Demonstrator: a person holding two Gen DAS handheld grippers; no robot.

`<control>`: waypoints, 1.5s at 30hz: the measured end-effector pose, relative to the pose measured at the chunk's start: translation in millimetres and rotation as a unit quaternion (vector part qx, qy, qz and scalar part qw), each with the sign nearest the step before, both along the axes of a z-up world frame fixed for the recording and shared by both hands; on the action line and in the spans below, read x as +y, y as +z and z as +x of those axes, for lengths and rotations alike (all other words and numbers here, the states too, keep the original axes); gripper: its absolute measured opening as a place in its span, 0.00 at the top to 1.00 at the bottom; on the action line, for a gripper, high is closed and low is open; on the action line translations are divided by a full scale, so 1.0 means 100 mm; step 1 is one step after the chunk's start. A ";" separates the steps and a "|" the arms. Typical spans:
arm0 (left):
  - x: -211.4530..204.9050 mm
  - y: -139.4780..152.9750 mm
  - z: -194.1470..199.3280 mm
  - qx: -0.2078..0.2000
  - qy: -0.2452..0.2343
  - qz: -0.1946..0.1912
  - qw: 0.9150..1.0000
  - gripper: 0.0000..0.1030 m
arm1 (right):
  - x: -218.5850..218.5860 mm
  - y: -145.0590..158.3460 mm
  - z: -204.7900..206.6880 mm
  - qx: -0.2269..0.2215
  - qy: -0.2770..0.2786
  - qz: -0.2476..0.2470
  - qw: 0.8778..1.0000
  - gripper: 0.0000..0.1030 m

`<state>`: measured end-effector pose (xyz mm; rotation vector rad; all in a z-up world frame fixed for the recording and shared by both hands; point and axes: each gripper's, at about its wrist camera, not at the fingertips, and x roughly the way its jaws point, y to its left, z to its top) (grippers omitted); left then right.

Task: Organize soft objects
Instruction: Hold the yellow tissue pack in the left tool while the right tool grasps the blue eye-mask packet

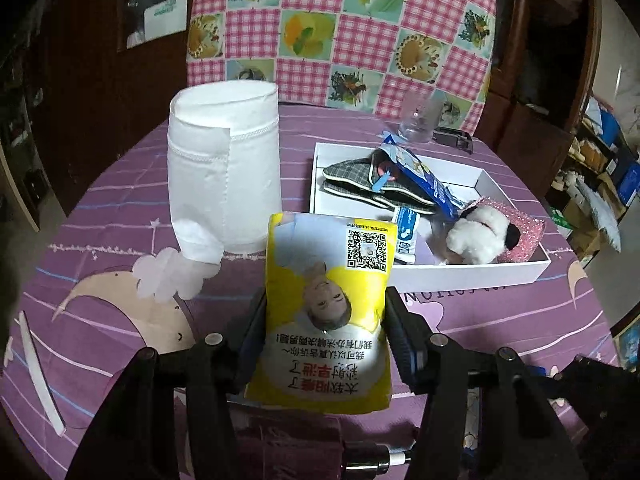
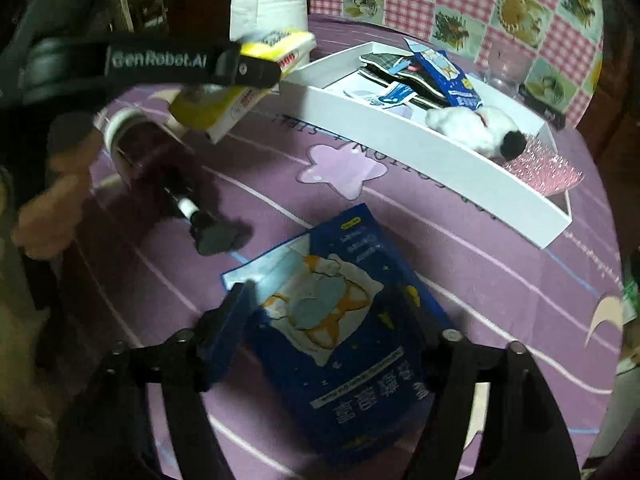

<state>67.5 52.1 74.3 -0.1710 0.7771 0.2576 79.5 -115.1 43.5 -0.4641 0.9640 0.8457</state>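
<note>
**Q:** Left gripper [image 1: 326,332], left wrist view: what state?

**A:** Clamped on a yellow tissue pack [image 1: 326,312], its pads pressing both sides; the pack is held above the purple tablecloth [image 1: 500,320]. A white paper roll [image 1: 224,168] stands upright just behind and to the left. To the right lies a white tray [image 1: 472,274] holding a plush dog [image 1: 480,236], grey plaid fabric pieces [image 1: 352,180], a blue packet [image 1: 424,180] and a pink glittery item [image 1: 516,232]. A clear glass [image 1: 420,120] stands beyond the tray.

**Q:** And the right wrist view?

**A:** Right gripper [image 2: 332,320] has its jaws apart, either side of a blue pouch [image 2: 352,356] lying flat on the tablecloth [image 2: 480,264]; the fingers are not seen pressing it. The tray [image 2: 440,152] lies beyond, well apart from the pouch. At upper left the left gripper [image 2: 256,68] carries the yellow pack [image 2: 224,108] near the tray's end.
</note>
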 end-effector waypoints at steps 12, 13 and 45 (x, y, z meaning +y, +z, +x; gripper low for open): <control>0.02 -0.03 -0.01 -0.008 0.008 -0.007 1.000 0.46 | -0.28 -0.15 0.48 0.012 -0.124 0.002 0.992 0.00; 0.03 -0.03 -0.01 -0.009 0.009 -0.007 1.000 0.46 | -0.30 -0.15 0.51 0.012 -0.133 0.002 0.991 0.00; 0.03 0.03 -0.08 -0.017 0.011 -0.004 1.000 0.46 | 0.07 -0.07 -0.25 -0.005 0.119 0.031 0.992 0.00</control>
